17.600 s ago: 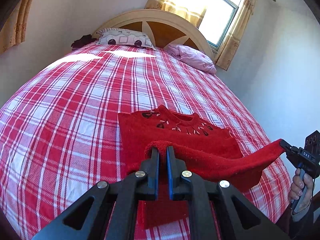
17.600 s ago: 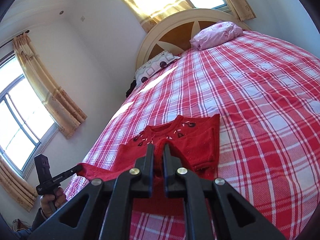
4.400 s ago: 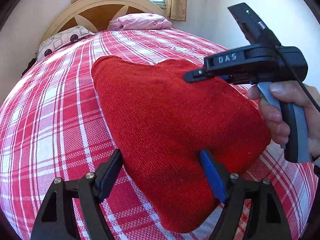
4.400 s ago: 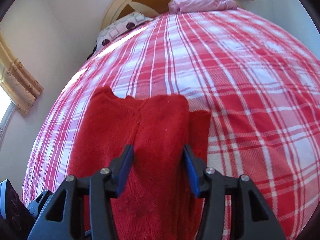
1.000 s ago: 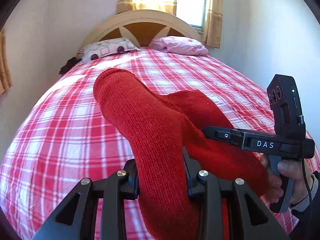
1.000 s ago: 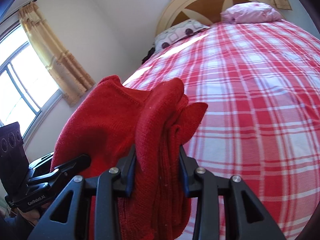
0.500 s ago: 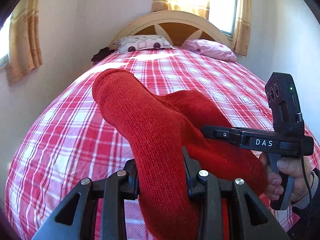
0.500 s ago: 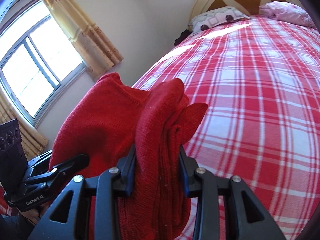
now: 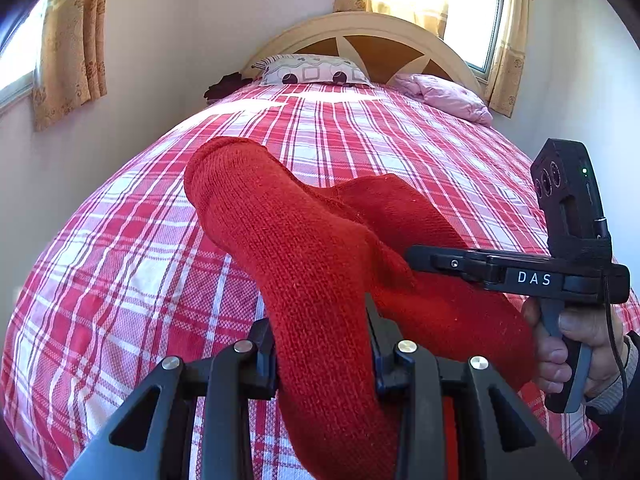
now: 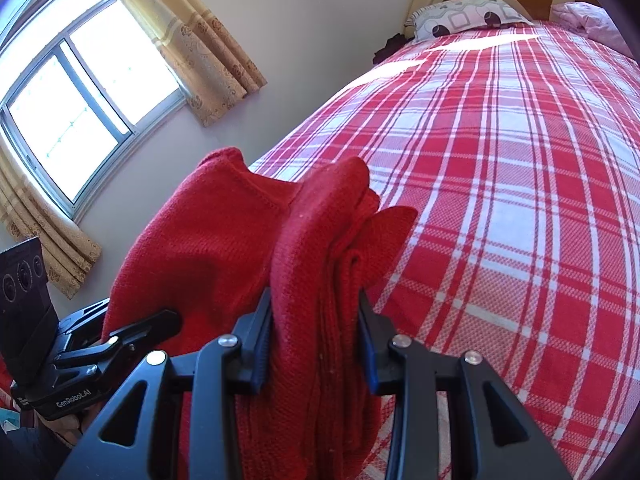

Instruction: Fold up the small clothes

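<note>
Both tongs clamped on red sweater (image 9: 304,248)

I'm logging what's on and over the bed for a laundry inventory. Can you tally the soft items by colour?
Red: 2 (folded red knit sweater, red-and-white plaid bedspread)
Pink: 1 (crumpled pink bundle, pillow or quilt)
Grey-and-white patterned: 1 (pillow with dark spots)
Dark: 1 (unclear dark cloth)
Total: 5
</note>
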A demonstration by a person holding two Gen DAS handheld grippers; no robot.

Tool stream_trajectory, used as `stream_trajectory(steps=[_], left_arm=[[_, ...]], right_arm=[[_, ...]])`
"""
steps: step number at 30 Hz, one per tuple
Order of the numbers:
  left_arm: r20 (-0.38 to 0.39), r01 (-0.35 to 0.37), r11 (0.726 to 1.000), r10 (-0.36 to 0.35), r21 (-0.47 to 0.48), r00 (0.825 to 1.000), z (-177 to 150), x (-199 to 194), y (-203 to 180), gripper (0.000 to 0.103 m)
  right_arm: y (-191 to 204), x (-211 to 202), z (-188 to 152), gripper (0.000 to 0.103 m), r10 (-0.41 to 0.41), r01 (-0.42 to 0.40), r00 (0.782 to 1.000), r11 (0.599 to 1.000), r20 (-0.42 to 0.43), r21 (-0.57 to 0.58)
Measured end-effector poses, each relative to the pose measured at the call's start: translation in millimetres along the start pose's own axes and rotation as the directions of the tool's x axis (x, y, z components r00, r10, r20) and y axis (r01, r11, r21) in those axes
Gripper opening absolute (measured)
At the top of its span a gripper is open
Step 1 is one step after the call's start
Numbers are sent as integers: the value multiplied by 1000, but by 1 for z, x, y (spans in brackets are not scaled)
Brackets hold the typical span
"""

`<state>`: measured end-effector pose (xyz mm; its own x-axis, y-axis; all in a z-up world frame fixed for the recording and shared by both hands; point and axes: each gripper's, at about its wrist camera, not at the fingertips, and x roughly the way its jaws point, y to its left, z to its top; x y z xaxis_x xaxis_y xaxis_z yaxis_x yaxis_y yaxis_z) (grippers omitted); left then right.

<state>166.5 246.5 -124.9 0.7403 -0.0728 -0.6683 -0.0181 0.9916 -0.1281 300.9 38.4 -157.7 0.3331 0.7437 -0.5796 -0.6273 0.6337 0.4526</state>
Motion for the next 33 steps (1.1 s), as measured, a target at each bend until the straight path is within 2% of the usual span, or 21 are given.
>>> stream_trajectory(steps=[15,33], left_arm=[[-33,15,999,-17,-39,999,-30,16,13,34],[-32,21,999,-22,-40,999,-37,16,14,35]], right_arm=[[-4,17,-16,39,-7,8,998,1000,-56,17],[-8,20,-22,40,-8,11,998,999,-67,41]])
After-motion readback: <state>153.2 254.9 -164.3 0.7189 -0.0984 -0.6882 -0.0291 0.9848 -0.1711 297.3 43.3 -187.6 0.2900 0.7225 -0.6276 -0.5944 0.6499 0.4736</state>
